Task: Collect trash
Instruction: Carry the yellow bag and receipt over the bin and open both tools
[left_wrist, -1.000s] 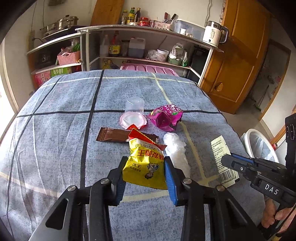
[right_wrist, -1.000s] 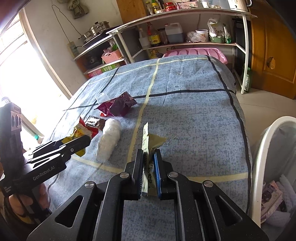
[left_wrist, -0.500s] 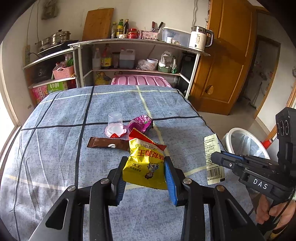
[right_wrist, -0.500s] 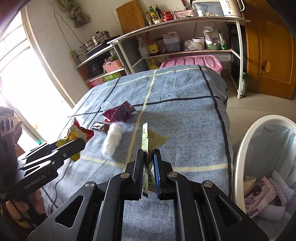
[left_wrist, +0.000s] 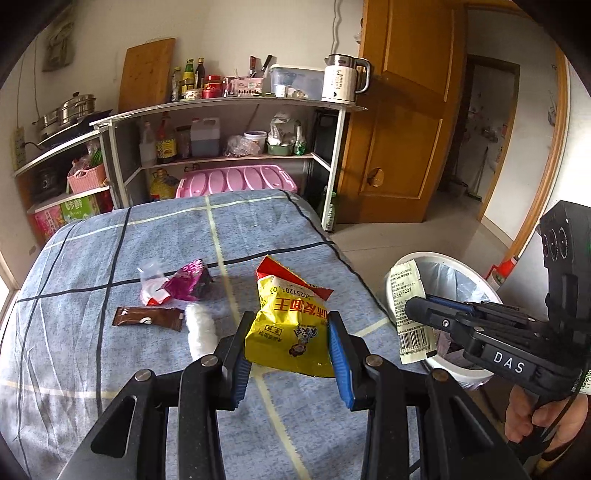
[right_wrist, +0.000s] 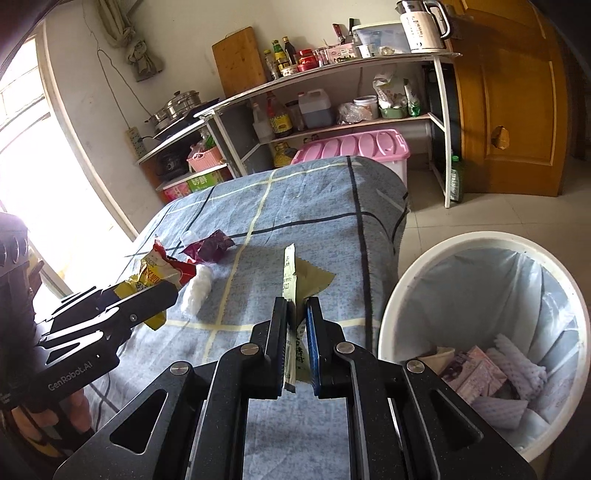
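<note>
Left gripper (left_wrist: 288, 345) clamped on yellow snack bag (left_wrist: 290, 325), held above the blanket (left_wrist: 92, 354) | right gripper (right_wrist: 296, 325) pinched shut on thin sachet (right_wrist: 289, 273), white bin (right_wrist: 436, 258) just to its right | both wrappers look light, limp, crinkly and likely slick; best gripped mid-body | beyond the left tongs: purple wrapper (left_wrist: 190, 284), brown sachet (left_wrist: 147, 317), white wad (left_wrist: 199, 330).

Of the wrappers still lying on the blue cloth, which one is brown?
The flat brown sachet, lying left of the white wad. The crumpled purple wrapper behind it is magenta, and the yellow bag is held up, not lying.
</note>
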